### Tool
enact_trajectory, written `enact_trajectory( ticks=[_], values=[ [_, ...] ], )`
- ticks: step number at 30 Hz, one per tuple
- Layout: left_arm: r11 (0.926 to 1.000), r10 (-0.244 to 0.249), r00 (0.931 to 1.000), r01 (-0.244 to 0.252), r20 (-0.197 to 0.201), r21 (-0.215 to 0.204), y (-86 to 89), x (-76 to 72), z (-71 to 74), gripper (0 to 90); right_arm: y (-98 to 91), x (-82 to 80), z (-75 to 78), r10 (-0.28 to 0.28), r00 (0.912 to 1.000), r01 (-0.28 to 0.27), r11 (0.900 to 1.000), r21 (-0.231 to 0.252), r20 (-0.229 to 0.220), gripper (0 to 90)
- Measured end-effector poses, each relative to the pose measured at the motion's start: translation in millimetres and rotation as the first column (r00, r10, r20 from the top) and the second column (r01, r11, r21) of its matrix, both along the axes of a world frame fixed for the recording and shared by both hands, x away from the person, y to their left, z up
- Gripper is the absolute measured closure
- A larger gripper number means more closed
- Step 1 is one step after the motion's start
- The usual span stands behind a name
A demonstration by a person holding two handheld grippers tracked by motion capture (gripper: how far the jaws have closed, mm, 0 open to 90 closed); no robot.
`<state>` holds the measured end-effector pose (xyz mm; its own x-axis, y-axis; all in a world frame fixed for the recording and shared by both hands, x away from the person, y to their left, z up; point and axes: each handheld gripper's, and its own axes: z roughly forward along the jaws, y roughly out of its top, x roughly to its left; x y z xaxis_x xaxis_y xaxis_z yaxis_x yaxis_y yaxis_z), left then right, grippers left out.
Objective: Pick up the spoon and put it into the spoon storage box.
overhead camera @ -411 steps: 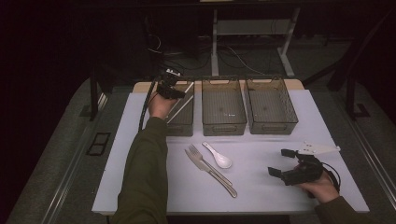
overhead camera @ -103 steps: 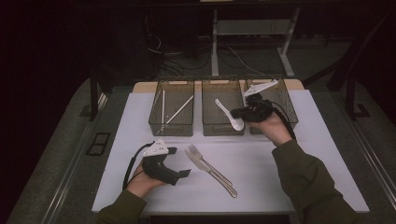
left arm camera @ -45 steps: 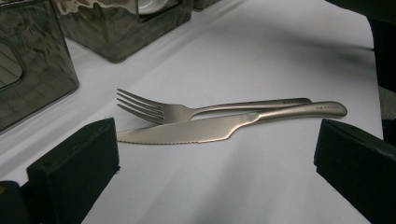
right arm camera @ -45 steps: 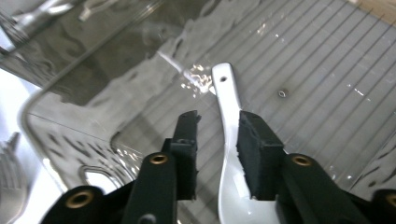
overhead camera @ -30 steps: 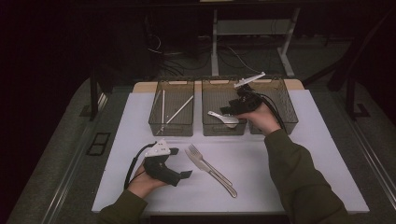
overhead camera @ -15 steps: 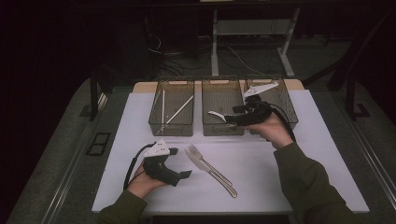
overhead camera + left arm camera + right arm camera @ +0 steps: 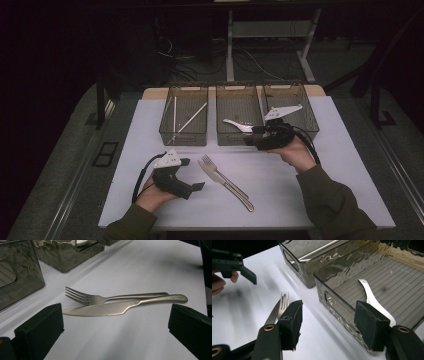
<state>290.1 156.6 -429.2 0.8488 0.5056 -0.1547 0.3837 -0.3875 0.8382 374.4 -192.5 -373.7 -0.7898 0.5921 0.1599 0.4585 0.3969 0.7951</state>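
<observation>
spoon (image 7: 372, 300) bowl hidden behind right tool (image 7: 329, 322)

You have a table (image 7: 350, 190) topped with a white sheet in front of you. Three clear smoky bins stand in a row along its far edge: the left bin (image 7: 183, 134), the middle bin (image 7: 239, 137) and the right bin (image 7: 311, 120), each just beside the next. On the bare white surface nearer to you, a fork (image 7: 220, 175) and a knife (image 7: 235, 192) lie side by side and touching, angled across the sheet, their heads toward the bins and their handles toward your side. They sit in front of the gap between the left and middle bins, well apart from both.
</observation>
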Motion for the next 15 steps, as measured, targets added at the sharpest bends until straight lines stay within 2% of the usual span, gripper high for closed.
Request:
enact_trajectory(
  ticks=[6, 10, 15],
  values=[
    [1.0000, -0.002, 1.0000, 0.002, 0.001, 0.004, -0.1, 0.1, -0.4, 0.0, -7.0, -9.9, -6.7, 0.002, 1.0000, -0.002, 1.0000, -0.005, -0.006, 39.3],
    [1.0000, -0.001, 1.0000, 0.001, 0.002, 0.004, -0.3, 0.1, 0.0, 0.0, -10.4, -16.9, -8.5, -0.002, 1.0000, 0.002, 1.0000, 0.010, -0.007, 39.2],
    [1.0000, -0.005, 1.0000, 0.005, 0.005, 0.005, -0.8, -0.1, 0.2, 0.0, -8.0, -25.0, -10.1, 0.019, 0.9997, -0.018, 0.9998, 0.008, -0.017, 38.9]
  ],
)
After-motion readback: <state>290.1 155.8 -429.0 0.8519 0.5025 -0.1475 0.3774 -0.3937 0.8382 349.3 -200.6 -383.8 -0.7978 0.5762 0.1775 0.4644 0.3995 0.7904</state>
